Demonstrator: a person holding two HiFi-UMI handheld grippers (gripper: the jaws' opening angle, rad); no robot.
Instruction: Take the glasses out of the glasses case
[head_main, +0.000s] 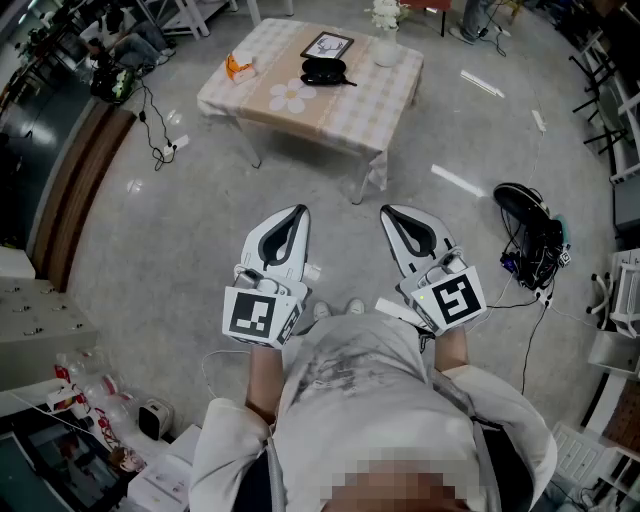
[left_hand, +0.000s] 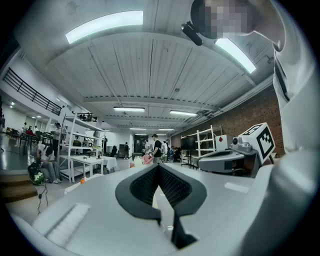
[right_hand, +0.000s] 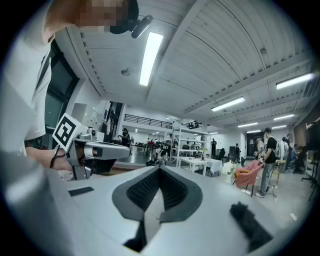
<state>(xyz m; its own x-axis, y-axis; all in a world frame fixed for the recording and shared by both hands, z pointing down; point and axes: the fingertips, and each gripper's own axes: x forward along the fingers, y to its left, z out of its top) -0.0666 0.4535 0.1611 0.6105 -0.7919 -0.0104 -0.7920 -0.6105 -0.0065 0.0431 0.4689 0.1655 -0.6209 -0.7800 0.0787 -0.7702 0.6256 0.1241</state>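
At chest height, well back from the table (head_main: 255, 98): both grippers held side by side, pointing forward over bare grey floor (head_main: 180, 230). Left gripper (head_main: 298, 211): jaws pressed together tip to tip, nothing between them. Its own view looks along the closed ribbed pads (left_hand: 146, 185) into an open hall, with shelving racks (left_hand: 72, 147) and people (left_hand: 156, 147) in the distance. Right gripper (head_main: 389, 210): same, jaws closed on each other, empty. Its view shows the jaws meeting at the tip, with the left gripper off to one side. Neither tool touches anything. Glasses case (head_main: 323, 71): dark, lying on the far half of the table, on a pale checked cloth (head_main: 370, 100) with a daisy (head_main: 291, 96) printed on it. Too small to tell whether the case is open or shut, or whether the glasses are inside. Just behind the case, a small framed picture (head_main: 327, 45). To the case's right, near the table's corner, a white vase with flowers (head_main: 386, 44). To the case's left, near the opposite edge, a small orange object (head_main: 238, 66), kind not clear. On the floor to the person's right, a black bag with a tangle of cables (head_main: 530, 235), well apart from the table. Person's pale shoes (head_main: 340, 308) show between the two grippers.
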